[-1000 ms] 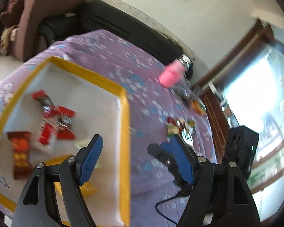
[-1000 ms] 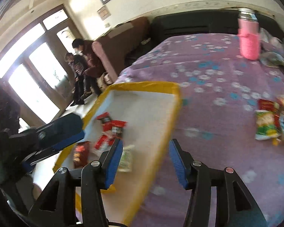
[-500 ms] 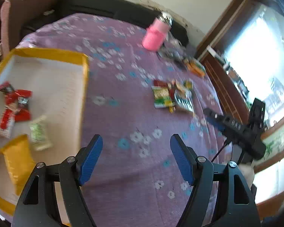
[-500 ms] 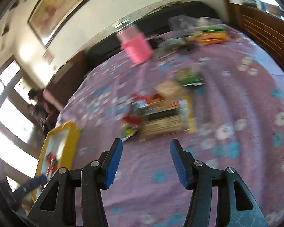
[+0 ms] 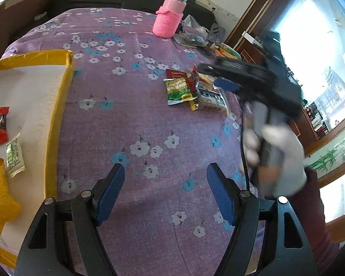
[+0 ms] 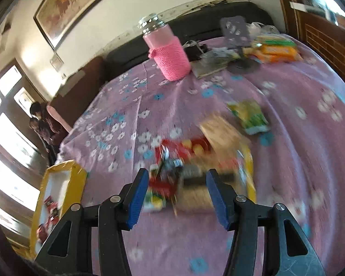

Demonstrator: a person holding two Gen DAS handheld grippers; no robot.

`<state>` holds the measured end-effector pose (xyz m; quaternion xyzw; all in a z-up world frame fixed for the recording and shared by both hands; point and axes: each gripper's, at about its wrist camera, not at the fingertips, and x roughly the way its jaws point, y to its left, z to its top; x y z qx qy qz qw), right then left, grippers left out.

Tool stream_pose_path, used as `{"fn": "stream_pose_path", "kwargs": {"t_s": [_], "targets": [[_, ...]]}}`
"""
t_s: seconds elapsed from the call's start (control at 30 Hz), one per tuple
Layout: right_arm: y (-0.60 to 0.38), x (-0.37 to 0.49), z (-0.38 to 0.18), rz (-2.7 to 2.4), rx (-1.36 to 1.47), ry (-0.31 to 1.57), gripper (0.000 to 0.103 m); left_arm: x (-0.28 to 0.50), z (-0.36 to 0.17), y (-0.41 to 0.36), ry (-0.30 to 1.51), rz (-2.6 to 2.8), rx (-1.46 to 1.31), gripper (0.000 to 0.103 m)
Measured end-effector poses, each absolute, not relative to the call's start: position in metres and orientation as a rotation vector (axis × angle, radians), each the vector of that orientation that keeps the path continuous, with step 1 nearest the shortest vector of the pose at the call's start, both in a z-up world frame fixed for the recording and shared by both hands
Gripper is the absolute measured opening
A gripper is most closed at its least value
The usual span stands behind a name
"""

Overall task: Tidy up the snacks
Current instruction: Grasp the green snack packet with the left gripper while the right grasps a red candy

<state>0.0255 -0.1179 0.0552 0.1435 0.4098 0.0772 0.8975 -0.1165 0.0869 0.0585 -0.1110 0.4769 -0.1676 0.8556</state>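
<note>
Blue-padded right tongs [image 6: 176, 192] and left tongs [image 5: 165, 193] — both agape, empty — above purple cloth [image 5: 131, 119].

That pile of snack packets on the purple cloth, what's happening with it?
A person holds tongs in each hand, sorting snacks. The right tongs are open over the loose pile of packets on the flowered cloth, gripping nothing yet. The left tongs are open and empty above bare cloth. Several packets already lie in the yellow-edged box to the side.
</note>
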Motion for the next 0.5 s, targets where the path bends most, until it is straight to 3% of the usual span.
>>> {"fn": "stream_pose_path", "kwargs": {"t_s": [0.1, 0.17, 0.2, 0.5], "targets": [[-0.098, 0.049, 0.045, 0.145, 0.218, 0.892, 0.054, -0.116, 0.058, 0.094, 1.002, -0.336, -0.245, 0.073], [-0.084, 0.056, 0.036, 0.155, 0.160, 0.925, 0.045, -0.115, 0.057, 0.100, 1.002, -0.325, -0.257, 0.073], [-0.075, 0.052, 0.034, 0.185, 0.122, 0.929, 0.026, -0.114, 0.056, 0.103, 1.002, -0.320, -0.262, 0.073], [-0.066, 0.000, 0.026, 0.529, 0.218, 1.080, 0.015, -0.113, 0.051, 0.106, 1.008, -0.323, -0.276, 0.073]]}}
